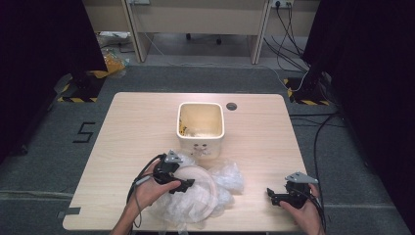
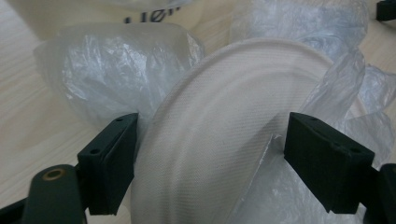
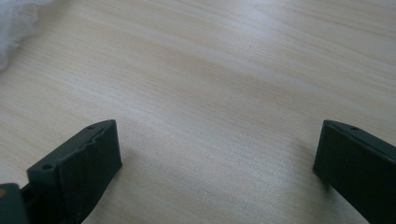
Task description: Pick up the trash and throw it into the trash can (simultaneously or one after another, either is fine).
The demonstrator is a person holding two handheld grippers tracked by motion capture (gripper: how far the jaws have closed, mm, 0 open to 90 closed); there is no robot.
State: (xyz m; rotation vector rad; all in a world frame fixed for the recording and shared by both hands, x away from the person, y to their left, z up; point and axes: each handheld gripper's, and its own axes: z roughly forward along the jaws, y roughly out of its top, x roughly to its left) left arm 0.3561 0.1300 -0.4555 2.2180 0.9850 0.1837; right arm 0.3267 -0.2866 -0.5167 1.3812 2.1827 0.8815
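Tabletop plate point(image 2: 210, 135) sits between the spread left gripper point(image 2: 210, 158).

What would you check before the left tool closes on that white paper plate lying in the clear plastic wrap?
1. Left tool open: ok, jaws stand wide apart.
2. Round white paper plate between the jaws: ok, its rim sits in the gap.
3. Crinkled clear plastic wrap out of the grip: not ok, it bunches around the plate near both jaws.
4. Cream square bin open: ok, behind the plate, with some contents inside.
5. Right tool out of the way: ok, open over the bare light wooden table.
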